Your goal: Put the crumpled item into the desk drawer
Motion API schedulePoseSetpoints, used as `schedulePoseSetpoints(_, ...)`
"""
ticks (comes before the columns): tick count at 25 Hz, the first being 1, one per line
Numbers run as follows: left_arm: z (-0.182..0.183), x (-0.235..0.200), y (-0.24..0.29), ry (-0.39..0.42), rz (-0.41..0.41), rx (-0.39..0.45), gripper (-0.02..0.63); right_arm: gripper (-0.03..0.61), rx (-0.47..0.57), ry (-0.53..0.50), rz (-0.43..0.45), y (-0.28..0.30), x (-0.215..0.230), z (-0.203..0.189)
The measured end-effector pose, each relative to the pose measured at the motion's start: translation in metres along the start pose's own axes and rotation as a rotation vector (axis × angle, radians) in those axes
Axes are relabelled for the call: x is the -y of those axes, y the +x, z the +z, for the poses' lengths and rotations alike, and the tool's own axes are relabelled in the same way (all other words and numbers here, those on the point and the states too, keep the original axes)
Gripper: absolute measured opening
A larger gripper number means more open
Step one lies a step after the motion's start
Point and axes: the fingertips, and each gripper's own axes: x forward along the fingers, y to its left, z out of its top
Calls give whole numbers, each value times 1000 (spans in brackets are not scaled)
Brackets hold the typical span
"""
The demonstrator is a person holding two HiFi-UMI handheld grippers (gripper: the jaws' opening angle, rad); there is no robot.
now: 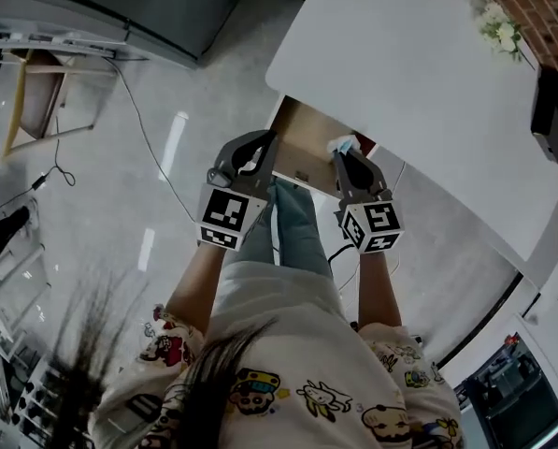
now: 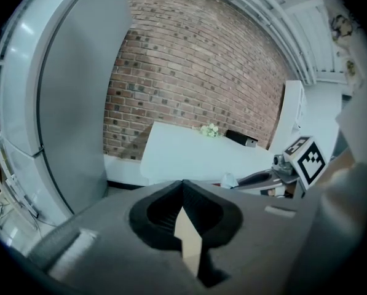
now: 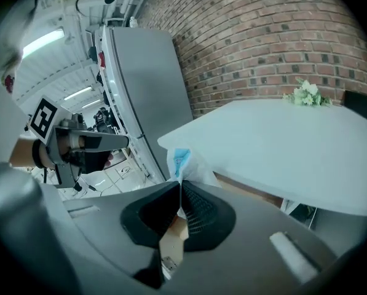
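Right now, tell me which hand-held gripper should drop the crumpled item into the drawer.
Right. The right hand-held gripper pinches the crumpled white-and-blue item above the open drawer; the left hand-held gripper is shut at its corner.

This looks like a lab or test studio dressed up as a room, not a lived-in home. A plain white desk with one wooden drawer pulled open stands against a red brick wall. The desk is bare but for a small bunch of white flowers and a black box. Near it rises a tall grey refrigerator. The floor is glossy grey, and a loose cable trails across it near a wooden chair. Overhead, strip lights run along an open, white-painted ceiling. Cluttered equipment stands beyond the refrigerator.
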Motion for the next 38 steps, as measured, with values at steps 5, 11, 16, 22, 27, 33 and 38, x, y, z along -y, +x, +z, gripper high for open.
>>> schedulePoseSetpoints(5, -46, 1, 21, -19, -21, -59, 0, 19, -67, -13, -3, 29, 15, -49)
schedulePoseSetpoints(11, -88, 2, 47, -18, -44, -108, 0, 20, -147, -23, 7, 57, 34, -102)
schedulePoseSetpoints(16, -116, 4, 66, -10, -73, -152, 0, 20, -212, -47, 43, 79, 40, -139)
schedulePoseSetpoints(22, -147, 9, 83, 9, -117, -202, 0, 21, -299, -111, 92, 102, 41, -173)
schedulePoseSetpoints(27, -173, 7, 92, 8, -127, -247, 0, 23, -382, -161, 137, 116, 38, -199)
schedulePoseSetpoints(33, -198, 4, 99, 6, -128, -298, 0, 23, -469, -178, 169, 125, 39, -225)
schedulePoseSetpoints(38, -212, 0, 101, -5, -118, -324, 0, 25, -526, -175, 182, 131, 44, -238)
